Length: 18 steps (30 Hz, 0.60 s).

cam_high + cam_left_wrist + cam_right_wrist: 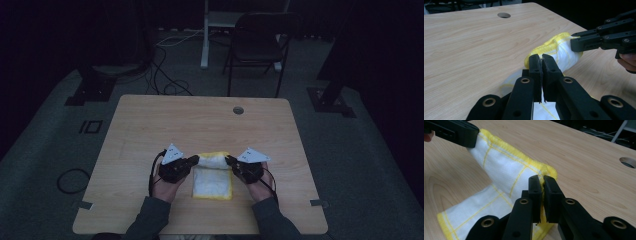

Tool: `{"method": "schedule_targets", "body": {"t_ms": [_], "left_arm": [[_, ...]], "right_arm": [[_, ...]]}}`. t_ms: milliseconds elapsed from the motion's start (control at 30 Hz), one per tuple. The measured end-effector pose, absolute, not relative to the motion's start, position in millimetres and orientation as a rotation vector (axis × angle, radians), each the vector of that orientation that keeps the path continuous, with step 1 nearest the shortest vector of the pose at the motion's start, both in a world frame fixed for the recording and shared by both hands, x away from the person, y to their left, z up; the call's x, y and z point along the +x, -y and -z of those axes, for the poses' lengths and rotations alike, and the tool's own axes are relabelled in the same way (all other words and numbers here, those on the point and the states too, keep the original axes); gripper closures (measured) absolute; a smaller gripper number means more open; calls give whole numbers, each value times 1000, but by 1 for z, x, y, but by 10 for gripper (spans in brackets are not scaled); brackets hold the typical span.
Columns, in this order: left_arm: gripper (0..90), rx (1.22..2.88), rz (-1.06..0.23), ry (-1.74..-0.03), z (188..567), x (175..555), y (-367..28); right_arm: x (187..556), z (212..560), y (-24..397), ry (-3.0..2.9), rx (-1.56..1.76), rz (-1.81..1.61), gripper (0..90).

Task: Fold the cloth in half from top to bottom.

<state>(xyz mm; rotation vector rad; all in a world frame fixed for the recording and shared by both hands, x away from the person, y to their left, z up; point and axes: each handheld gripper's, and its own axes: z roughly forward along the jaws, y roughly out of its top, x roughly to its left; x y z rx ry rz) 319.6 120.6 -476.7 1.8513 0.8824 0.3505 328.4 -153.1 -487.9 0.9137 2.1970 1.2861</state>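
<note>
A white cloth (212, 179) with a yellow hem and yellow grid lines lies near the table's front edge, its far edge lifted and rolled over. My left gripper (196, 159) is shut on the cloth's far left corner (535, 53). My right gripper (229, 160) is shut on the far right corner (544, 171). In the left gripper view the lifted fold (564, 52) stretches to the other gripper's jaws. In the right gripper view the cloth (501, 170) slopes from the raised edge down to the table, where its near part lies flat.
The wooden table (150, 130) has a round cable hole (238, 110) near its far edge. A dark chair (257, 45) stands beyond the table. Cables (165, 75) trail on the grey floor.
</note>
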Motion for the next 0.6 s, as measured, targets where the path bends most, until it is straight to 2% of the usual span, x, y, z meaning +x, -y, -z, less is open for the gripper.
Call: {"method": "schedule_targets", "body": {"t_ms": [600], "left_arm": [[873,1896,-296,-913,504,306,-122]], "right_arm": [[309,511,153,-2242,962,-1278,855]]}}
